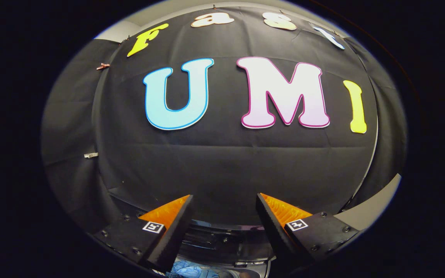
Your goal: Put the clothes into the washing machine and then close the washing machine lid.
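My gripper is open, with a wide gap between its two fingers and nothing held. It faces the black cloth wall of the booth. Below and between the fingers I see the dark top of the washing machine, with its rim curving across just beyond the fingertips. A patch of light blue patterned cloth lies low down between the fingers, close to the gripper body; most of it is hidden. I cannot tell from here how the lid stands.
The black cloth wall stands close ahead, behind the machine. A pale wall strip shows to the right of the cloth, past the right finger.
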A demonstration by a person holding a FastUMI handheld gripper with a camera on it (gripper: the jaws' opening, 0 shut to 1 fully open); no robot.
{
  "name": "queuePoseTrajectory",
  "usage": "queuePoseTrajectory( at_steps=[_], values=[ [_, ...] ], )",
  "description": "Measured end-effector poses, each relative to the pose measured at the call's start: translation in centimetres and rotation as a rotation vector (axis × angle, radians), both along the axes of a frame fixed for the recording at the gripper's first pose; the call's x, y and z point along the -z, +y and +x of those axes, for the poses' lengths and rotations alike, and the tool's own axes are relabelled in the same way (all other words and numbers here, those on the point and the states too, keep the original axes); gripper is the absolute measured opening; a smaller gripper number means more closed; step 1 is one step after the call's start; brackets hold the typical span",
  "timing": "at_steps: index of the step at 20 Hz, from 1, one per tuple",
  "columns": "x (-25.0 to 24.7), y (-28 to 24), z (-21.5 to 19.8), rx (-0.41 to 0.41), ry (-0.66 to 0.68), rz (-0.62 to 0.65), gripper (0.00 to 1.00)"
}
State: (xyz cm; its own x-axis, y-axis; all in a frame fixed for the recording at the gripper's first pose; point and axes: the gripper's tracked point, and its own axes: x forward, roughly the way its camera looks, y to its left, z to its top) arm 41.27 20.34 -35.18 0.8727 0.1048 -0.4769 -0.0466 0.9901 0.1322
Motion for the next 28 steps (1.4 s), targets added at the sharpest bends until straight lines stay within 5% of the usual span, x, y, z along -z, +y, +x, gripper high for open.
queuePoseTrajectory(
  at_steps=[19, 28],
  values=[
    [3.0, -0.8, 0.1, 0.054, 0.134, 0.021, 0.99],
    [1.6, -0.7, -3.3, 0.090, 0.160, -0.014, 1.00]
  ],
)
